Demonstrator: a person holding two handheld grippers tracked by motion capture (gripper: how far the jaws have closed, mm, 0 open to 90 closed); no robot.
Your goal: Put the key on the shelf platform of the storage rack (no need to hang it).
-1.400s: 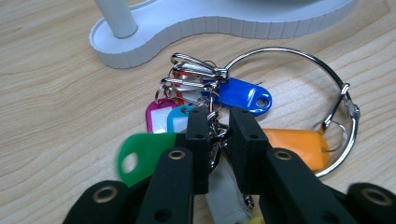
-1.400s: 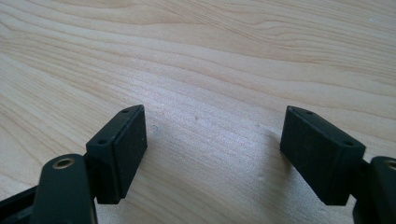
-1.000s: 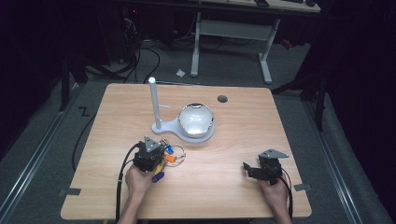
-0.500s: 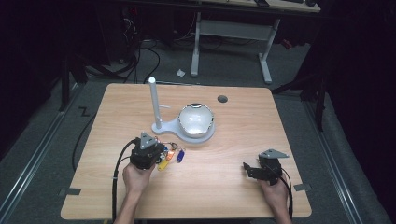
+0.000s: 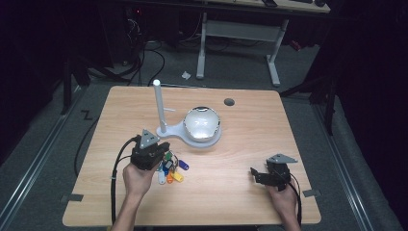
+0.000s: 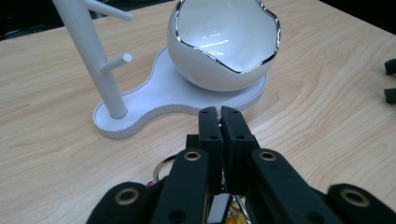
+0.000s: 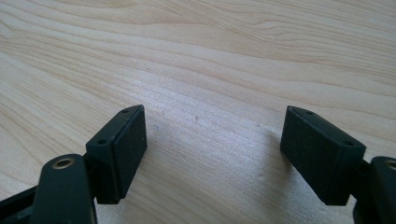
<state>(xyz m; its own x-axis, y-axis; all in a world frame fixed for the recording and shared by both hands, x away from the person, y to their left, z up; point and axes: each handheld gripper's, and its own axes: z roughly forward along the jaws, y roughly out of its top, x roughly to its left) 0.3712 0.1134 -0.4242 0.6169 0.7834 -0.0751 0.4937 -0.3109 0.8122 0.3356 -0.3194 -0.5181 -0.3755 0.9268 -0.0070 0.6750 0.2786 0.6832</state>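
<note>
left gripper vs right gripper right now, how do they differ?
Left gripper has its black jaws shut on a bunch of coloured key tags on a ring; right gripper has its jaws wide open with nothing between them. Left sits near the white stand with egg-shaped bowl; right rests apart, over bare wooden table.

Matt pale wood table (image 5: 250, 139); glossy white bowl (image 6: 224, 42), chrome rim; matt black tool (image 6: 219, 122).

The left gripper (image 5: 150, 153) was black, blocky, topped by a grey three-cornered plate; brass-ringed screw holes dotted its arms; a black cable trailed back; the right gripper (image 5: 270, 174) matched it, with flat rectangular black pads (image 7: 126, 149); both forearms were bare, unsleeved.
</note>
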